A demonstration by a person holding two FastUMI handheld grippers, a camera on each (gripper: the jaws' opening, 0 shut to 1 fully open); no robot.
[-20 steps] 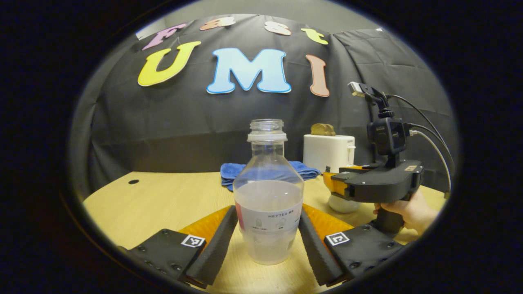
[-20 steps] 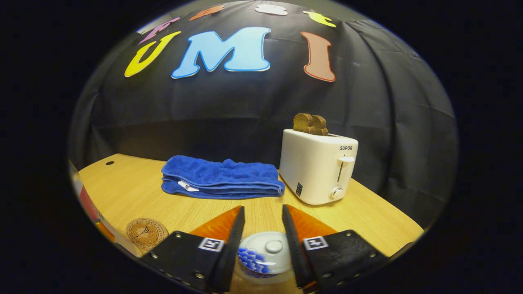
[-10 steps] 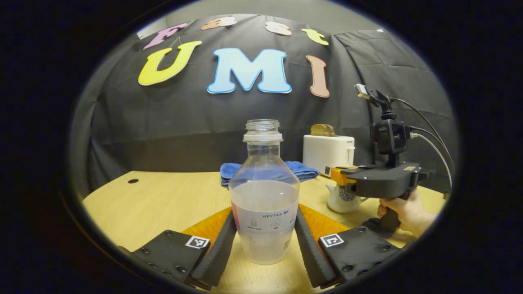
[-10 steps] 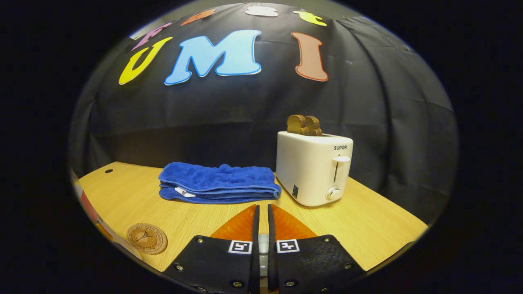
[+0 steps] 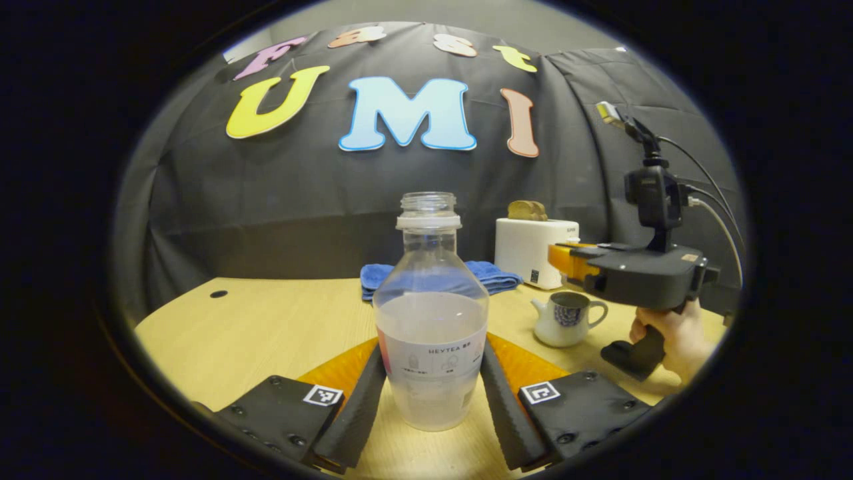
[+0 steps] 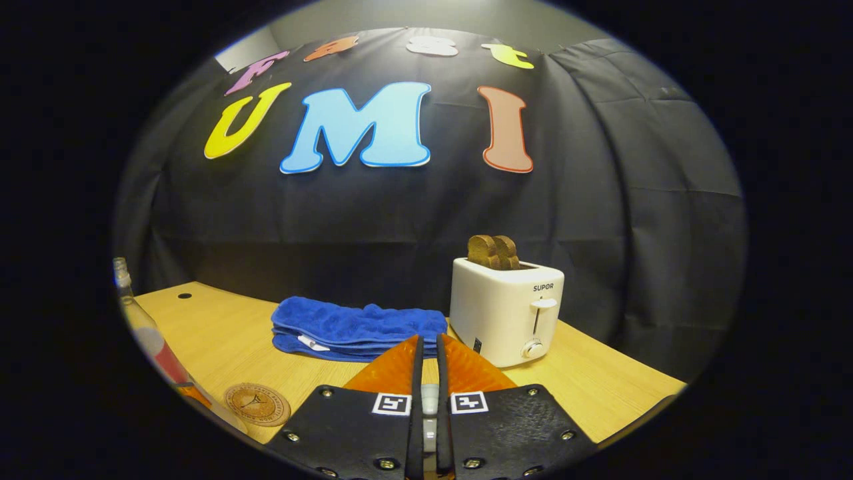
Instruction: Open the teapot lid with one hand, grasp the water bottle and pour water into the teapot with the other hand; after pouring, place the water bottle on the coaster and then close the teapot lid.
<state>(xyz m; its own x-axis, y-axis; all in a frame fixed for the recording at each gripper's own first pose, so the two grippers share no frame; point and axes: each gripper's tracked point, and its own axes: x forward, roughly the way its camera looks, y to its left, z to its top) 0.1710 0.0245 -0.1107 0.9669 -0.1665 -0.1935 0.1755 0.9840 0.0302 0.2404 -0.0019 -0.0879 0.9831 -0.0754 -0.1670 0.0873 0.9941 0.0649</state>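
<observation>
A clear, uncapped water bottle (image 5: 430, 320), about half full, stands on the wooden table (image 5: 266, 327). My left gripper (image 5: 433, 350) has both fingers pressed on its lower sides. To the right the white teapot (image 5: 566, 320) with blue pattern stands open. Above it hangs my right gripper (image 5: 565, 257), held by a hand (image 5: 676, 340). In the right gripper view, my right gripper (image 6: 428, 343) is shut on the teapot lid (image 6: 430, 400), a white sliver between the fingers. The round cork coaster (image 6: 256, 403) lies at lower left, beside the bottle (image 6: 133, 313) at the edge.
A white toaster (image 6: 506, 310) with two slices of bread stands at the back right, and a folded blue towel (image 6: 356, 327) lies to its left. Both stand behind the bottle and teapot, the toaster (image 5: 533, 250) right of the towel (image 5: 493, 277). A small hole (image 5: 217, 294) marks the table's far left.
My right gripper shut on the lid and rose with it, leaving the teapot open. My left fingers closed in onto the bottle, which still stands on the table.
</observation>
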